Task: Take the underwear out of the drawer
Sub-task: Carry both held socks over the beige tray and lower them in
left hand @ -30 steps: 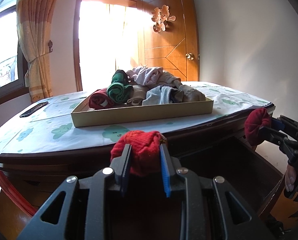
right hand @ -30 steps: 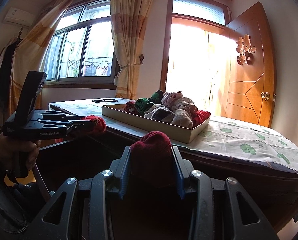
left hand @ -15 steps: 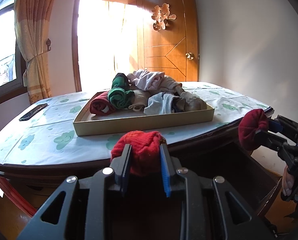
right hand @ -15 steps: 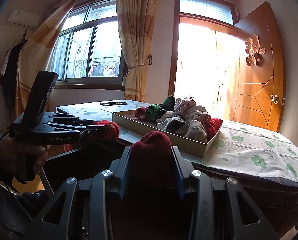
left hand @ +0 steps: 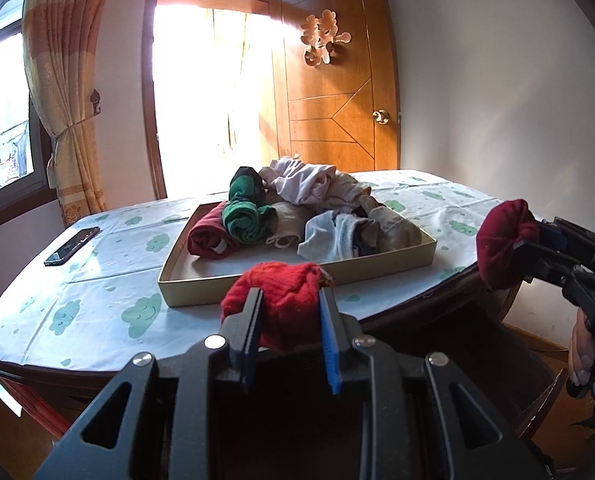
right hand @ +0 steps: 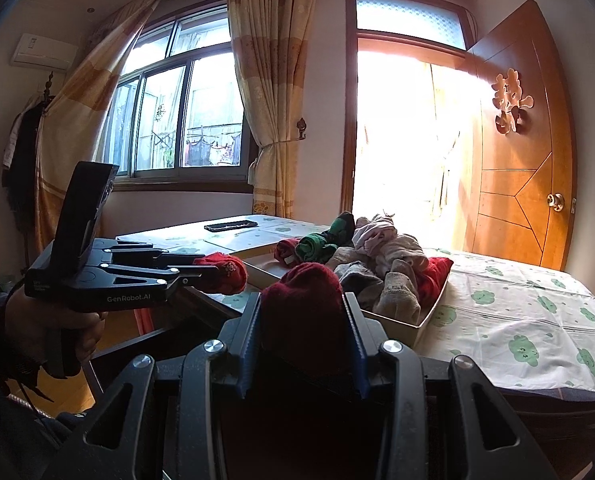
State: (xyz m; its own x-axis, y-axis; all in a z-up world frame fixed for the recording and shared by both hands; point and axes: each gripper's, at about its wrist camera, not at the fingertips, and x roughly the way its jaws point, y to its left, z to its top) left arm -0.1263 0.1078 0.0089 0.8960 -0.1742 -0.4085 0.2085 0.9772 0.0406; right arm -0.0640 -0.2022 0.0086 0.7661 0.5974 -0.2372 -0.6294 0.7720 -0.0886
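Right now both rolled garments are sitting clamped in tongs: the bright red roll point(left hand: 285, 300) is being squeezed by the left gripper point(left hand: 287, 322) at lower centre of its frame, and the dark red roll point(right hand: 303, 312) by the right gripper point(right hand: 303, 334), likewise. Beyond them, a shallow cardboard tray point(left hand: 257, 282) is holding a heap of rolled clothes point(left hand: 297, 212) on the cloud-print tablecloth point(left hand: 97, 288). A phone point(left hand: 72, 245) is lying at left.

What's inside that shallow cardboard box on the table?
The box holds a heap of rolled and crumpled clothes: a dark red roll, a green roll, pale pink cloth on top, beige and grey pieces. Whatever lies under the heap is covered.
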